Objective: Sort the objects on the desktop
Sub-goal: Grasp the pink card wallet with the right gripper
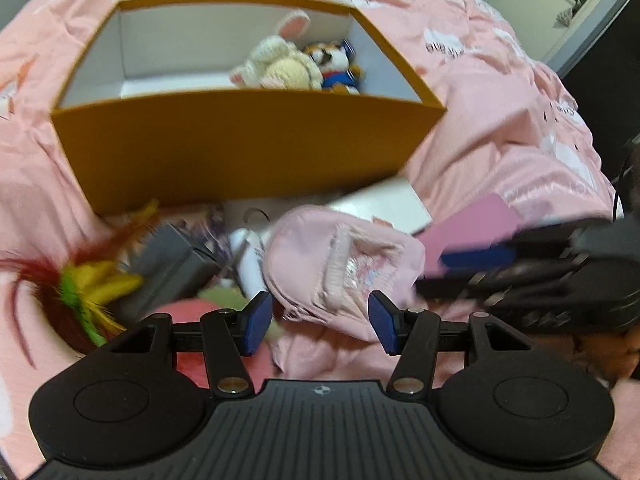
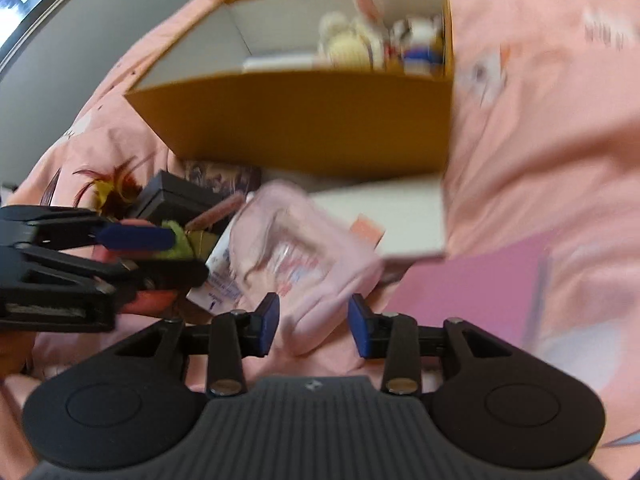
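A pale pink zip pouch (image 1: 344, 268) (image 2: 304, 248) lies on the pink bedding in front of an orange box (image 1: 240, 140) (image 2: 312, 120). My left gripper (image 1: 320, 322) is open just above the pouch's near edge, and its pads do not press on it. My right gripper (image 2: 314, 324) is also open. The pouch's lower corner sits between its fingers without a clear squeeze. Each gripper shows in the other's view, the right one (image 1: 460, 274) beside the pouch's right edge and the left one (image 2: 160, 254) to its left. Both views are motion-blurred.
The orange box holds a knitted rabbit (image 1: 280, 60) and a tiger plush (image 1: 336, 64). Around the pouch lie a feather toy (image 1: 80, 284), a dark grey box (image 1: 168, 264), a white tube (image 1: 250, 264), a flat white box (image 1: 384, 200) and a pink card (image 1: 472, 228).
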Available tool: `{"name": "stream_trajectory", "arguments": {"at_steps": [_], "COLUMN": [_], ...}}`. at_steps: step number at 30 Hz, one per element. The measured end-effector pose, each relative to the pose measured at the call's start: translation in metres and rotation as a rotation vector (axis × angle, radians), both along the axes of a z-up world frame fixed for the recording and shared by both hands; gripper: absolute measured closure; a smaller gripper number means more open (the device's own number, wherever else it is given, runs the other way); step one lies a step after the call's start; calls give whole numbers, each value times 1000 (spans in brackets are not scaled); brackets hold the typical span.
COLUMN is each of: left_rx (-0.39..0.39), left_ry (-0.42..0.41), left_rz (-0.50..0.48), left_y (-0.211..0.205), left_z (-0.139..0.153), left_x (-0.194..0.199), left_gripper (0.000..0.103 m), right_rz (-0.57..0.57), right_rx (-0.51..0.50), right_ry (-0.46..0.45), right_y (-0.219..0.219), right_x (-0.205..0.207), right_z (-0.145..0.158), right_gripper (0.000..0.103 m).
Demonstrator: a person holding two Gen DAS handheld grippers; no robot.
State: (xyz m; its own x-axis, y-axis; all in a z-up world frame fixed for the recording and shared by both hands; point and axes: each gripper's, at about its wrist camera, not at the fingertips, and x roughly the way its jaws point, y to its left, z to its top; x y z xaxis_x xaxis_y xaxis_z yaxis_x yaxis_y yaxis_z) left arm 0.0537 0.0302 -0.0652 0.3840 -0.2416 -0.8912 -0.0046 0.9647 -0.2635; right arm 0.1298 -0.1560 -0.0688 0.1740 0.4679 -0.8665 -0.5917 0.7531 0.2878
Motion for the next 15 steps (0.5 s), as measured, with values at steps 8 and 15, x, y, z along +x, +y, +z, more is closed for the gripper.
{"name": "stream_trajectory", "arguments": {"at_steps": [8, 15], "left_rx": [-132, -222], "left_ry": [158, 221], "left_rz": [10, 84], "left_y": [-3, 2], "left_z": [-30, -50], "left_x": [16, 27], "left_gripper": [40, 40], "right_rz": [312, 355], "right_rx": [-240, -328], "right_ry": [-219, -256], "right_y": [-17, -31], "right_x": [-3, 21], "right_z": [16, 26], "right_gripper": [61, 53]}}
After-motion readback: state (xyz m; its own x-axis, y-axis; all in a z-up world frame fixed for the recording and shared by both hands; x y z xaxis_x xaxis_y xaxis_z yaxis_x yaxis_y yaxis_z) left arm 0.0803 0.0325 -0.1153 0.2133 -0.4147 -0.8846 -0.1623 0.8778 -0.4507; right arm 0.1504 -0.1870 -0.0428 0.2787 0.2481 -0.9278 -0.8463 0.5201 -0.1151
